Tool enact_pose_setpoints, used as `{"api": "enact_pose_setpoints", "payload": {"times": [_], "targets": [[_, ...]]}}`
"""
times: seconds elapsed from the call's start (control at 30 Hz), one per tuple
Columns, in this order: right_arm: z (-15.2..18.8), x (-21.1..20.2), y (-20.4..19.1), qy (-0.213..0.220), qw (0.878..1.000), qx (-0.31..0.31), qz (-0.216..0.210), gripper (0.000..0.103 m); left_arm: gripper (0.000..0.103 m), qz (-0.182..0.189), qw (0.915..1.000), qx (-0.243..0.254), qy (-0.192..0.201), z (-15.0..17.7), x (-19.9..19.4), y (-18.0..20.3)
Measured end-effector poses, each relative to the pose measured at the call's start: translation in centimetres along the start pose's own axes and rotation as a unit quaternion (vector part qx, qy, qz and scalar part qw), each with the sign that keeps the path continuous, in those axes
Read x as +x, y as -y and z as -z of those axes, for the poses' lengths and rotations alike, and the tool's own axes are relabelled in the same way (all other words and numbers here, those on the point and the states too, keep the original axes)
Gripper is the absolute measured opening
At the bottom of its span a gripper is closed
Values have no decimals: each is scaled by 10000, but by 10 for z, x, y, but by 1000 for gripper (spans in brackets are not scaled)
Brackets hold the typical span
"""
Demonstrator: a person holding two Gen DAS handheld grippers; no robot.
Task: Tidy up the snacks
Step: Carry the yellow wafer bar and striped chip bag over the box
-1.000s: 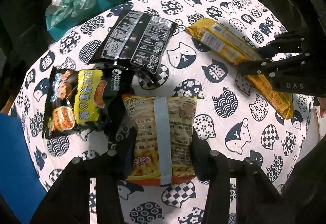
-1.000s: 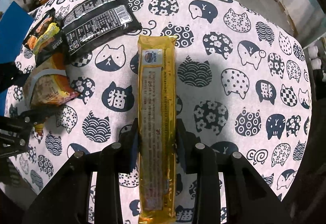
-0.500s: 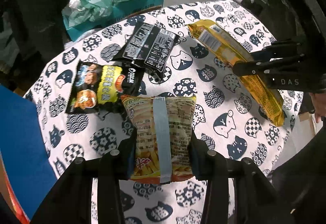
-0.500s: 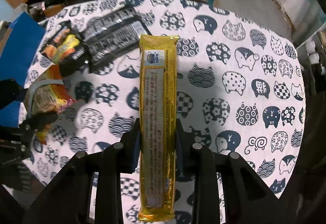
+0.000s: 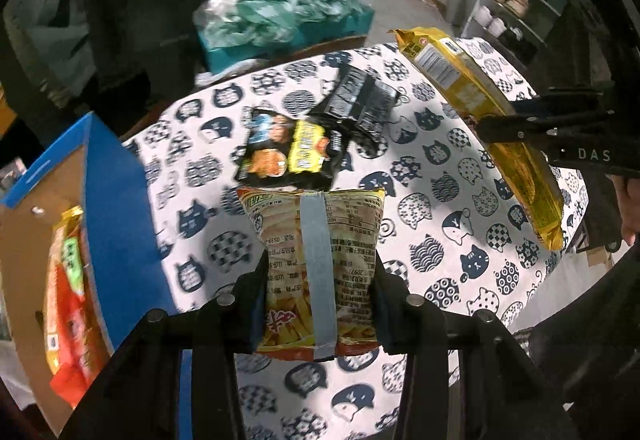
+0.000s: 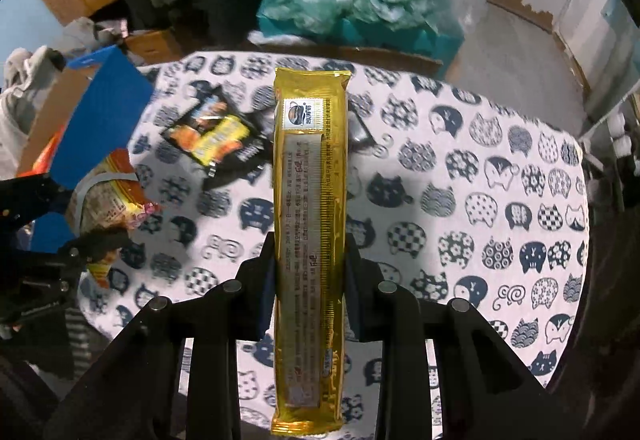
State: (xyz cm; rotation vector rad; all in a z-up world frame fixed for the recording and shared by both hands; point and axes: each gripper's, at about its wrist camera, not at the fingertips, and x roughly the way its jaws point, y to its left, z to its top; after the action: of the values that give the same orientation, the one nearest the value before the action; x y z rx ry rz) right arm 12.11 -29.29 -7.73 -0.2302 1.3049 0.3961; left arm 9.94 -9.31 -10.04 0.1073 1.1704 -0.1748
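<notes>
The left gripper (image 5: 318, 304) has its jaws closed on the lower half of a chip bag (image 5: 316, 268), pressing in from both side edges so the bag hangs clear above the near part of the tabletop (image 5: 452, 208). It is a puffy, air-filled bag, very light and crinkly, and its contents would likely crush under a hard squeeze, so a gentle hold across the width, as here, seems wise (the slick film could slide if the hold slackens). The right gripper (image 6: 310, 276) has its jaws closed on a long yellow packet (image 6: 310, 224), taken near the middle of its length and also held off the tabletop; the packet looks stiff enough to stay straight, and a middle hold should keep it from tipping. Beyond the chip bag, toward the middle of the tabletop, lie a dark snack bag with a yellow label (image 5: 286, 150) and, overlapping its far side, a black packet (image 5: 358, 102), both flat, soft and light. At the left edge stands a blue box (image 5: 108, 176) that already holds snacks, probably where these go.
</notes>
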Motion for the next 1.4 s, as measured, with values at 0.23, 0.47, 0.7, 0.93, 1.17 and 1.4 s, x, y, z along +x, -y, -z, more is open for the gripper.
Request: {"api": "enact_pose_setpoints", "payload": {"times": [0.23,0.47,0.7,0.93,1.17,1.4], "targets": [[-11,-5,-31,106,9996,-223,-110,27,43,-111,9996,-160,191,9,-32,-21],[-28,-12,-61,202,9987,-365,-297,27,42,-249,9985,-232,424,16,-59,-41],[-46,-15,-97,244,9970,-572,-463,27,42,-340,9971,-453,504,26,-74,-76],[-68,-13,-142,255,9938,-860,-657,27,42,-603,9938,-729,591,44,-84,-118],[-89,-3,-195,164,9892,-1162,-873,27,43,-755,9887,-1118,658,58,-95,-165],[-107,14,-246,27,9841,-1451,-1028,27,43,-922,9853,-1283,650,78,-99,-201]]}}
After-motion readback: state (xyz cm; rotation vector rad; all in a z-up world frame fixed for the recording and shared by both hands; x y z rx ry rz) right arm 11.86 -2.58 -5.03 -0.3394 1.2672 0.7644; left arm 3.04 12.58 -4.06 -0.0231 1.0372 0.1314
